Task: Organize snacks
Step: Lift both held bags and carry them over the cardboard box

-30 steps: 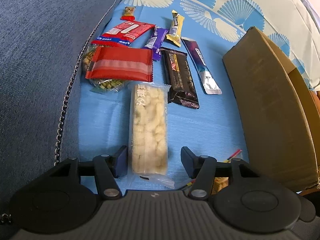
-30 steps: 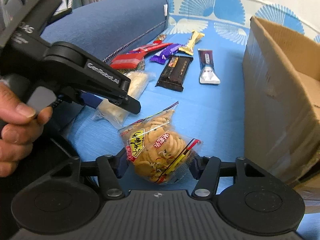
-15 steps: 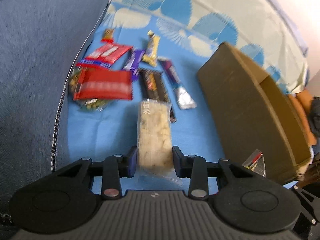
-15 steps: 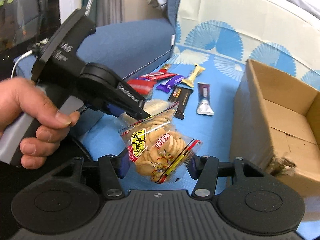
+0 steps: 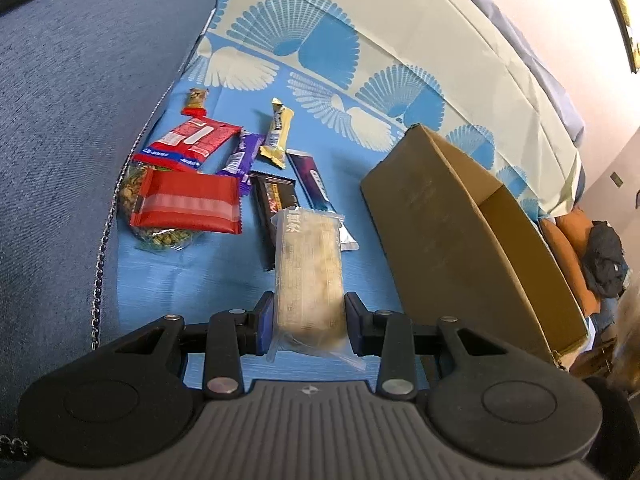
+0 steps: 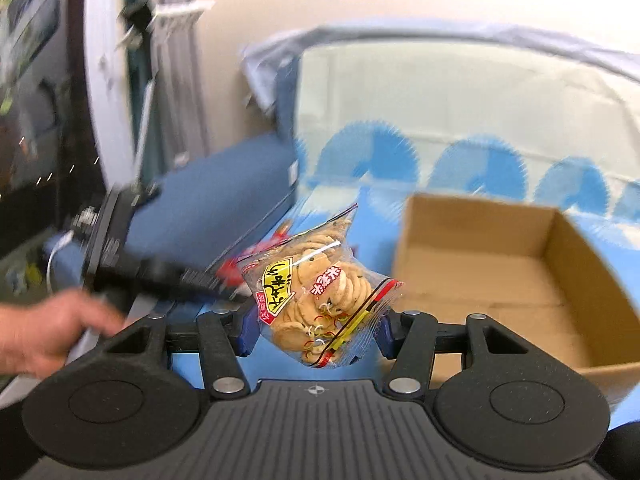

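R tongs (image 6: 316, 334) lifted cracker bag (image 6: 318, 298) w/ box (image 6: 500, 280) rim just right

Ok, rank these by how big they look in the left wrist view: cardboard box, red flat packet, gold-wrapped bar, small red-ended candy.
1. cardboard box
2. red flat packet
3. gold-wrapped bar
4. small red-ended candy

The bar and the candy lie farther from the camera, so they may look smaller than they are.

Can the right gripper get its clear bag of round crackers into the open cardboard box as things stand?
Probably yes. The right gripper holds the clear bag of round crackers lifted, the open brown cardboard box lies just ahead to its right, and nothing sits between them.
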Available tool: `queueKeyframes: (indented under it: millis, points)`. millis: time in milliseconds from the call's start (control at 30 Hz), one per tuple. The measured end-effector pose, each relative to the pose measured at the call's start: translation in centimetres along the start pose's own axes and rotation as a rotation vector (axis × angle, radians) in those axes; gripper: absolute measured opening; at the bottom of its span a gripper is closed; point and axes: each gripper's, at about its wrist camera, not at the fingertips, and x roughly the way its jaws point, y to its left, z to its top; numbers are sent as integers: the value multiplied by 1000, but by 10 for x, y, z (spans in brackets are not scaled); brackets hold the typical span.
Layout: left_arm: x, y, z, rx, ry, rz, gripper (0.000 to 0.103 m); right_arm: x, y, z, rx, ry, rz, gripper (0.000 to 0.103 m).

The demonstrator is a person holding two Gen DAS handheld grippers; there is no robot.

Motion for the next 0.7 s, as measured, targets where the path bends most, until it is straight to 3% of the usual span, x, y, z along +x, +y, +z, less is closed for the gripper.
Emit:
queueKeyframes:
  millis: [200, 467, 700]
  points:
    - [-7, -9, -5, 49, 2, 28, 40, -25, -59, 12, 21, -79, -111, 57]
    - [-22, -37, -17, 136, -16, 96, 40, -45, -125, -6, 102, -127, -191, 57]
    - [-41, -61, -12, 30, -34, 74, 40, -46, -166, -12, 196, -162, -178, 57]
